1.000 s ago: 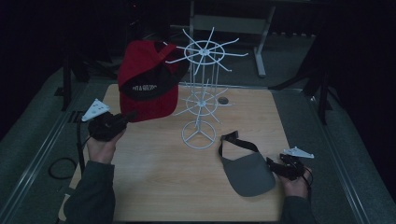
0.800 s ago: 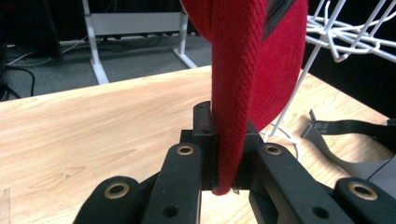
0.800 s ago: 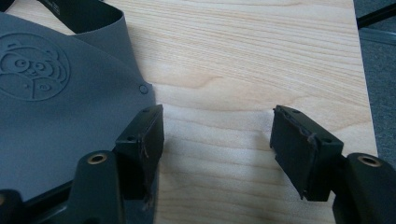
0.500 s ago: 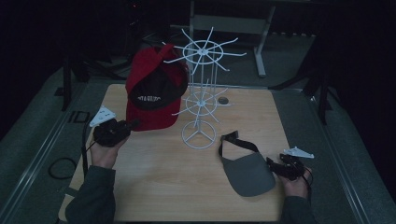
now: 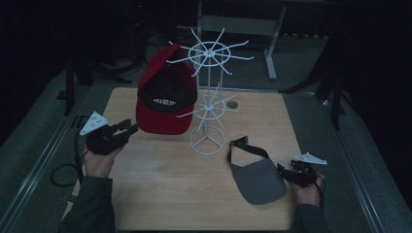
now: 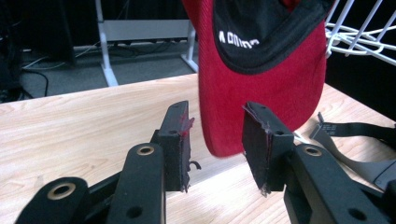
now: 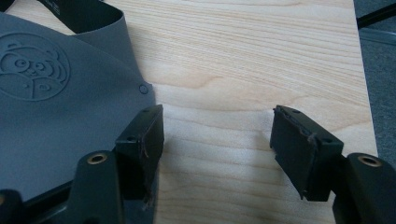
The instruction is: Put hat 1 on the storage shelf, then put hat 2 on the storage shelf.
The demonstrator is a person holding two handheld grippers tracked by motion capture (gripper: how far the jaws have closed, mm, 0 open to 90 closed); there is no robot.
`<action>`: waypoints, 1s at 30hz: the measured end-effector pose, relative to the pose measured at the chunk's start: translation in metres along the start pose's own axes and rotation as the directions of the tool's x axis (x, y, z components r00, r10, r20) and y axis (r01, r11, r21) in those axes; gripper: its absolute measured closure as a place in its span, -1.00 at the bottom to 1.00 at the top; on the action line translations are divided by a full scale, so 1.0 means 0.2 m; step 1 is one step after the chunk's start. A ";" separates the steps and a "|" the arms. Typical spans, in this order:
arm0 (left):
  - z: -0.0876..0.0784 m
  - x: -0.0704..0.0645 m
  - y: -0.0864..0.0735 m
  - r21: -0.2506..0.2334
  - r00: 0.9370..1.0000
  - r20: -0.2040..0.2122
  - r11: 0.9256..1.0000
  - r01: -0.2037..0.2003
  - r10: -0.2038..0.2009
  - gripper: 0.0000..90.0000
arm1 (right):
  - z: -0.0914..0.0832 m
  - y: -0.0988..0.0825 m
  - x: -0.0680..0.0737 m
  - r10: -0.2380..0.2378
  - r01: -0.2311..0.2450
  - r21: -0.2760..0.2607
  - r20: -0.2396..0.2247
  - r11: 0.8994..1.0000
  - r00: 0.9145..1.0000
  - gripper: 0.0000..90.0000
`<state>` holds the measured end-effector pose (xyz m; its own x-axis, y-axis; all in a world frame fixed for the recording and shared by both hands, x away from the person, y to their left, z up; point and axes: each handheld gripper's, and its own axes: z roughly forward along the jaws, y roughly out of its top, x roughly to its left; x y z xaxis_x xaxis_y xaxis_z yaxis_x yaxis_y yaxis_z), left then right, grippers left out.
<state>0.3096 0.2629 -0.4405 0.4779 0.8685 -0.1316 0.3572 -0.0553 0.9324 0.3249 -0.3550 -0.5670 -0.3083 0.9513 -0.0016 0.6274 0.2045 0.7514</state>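
Now | left gripper (image 6: 215, 144) just opened, off red cap (image 6: 261, 93) | visor (image 7: 56, 107) emblem, perhaps bear | right gripper (image 7: 217, 149) open, empty

Red cloth cap (image 5: 164, 99), white wire rack (image 5: 208, 97), matt grey visor (image 5: 256, 178), pale wood table (image 5: 170, 189)

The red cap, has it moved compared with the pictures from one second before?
Yes. The red cap has shifted rightward, closer to the white wire rack, and now hangs on one arm. The left gripper, jaws just opened, is apart from it.
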 end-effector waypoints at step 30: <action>0.18 0.01 -0.33 0.150 0.993 -0.112 0.987 0.057 -0.041 0.34 | -0.13 0.21 0.19 -0.194 0.192 -0.047 -0.050 0.980 0.980 1.00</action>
<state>0.3167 0.2502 -0.5143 0.3699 0.9198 -0.1308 0.5003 -0.0785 0.8623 0.3205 -0.3159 -0.5182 -0.4593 0.8809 -0.1143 0.5224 0.3719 0.7673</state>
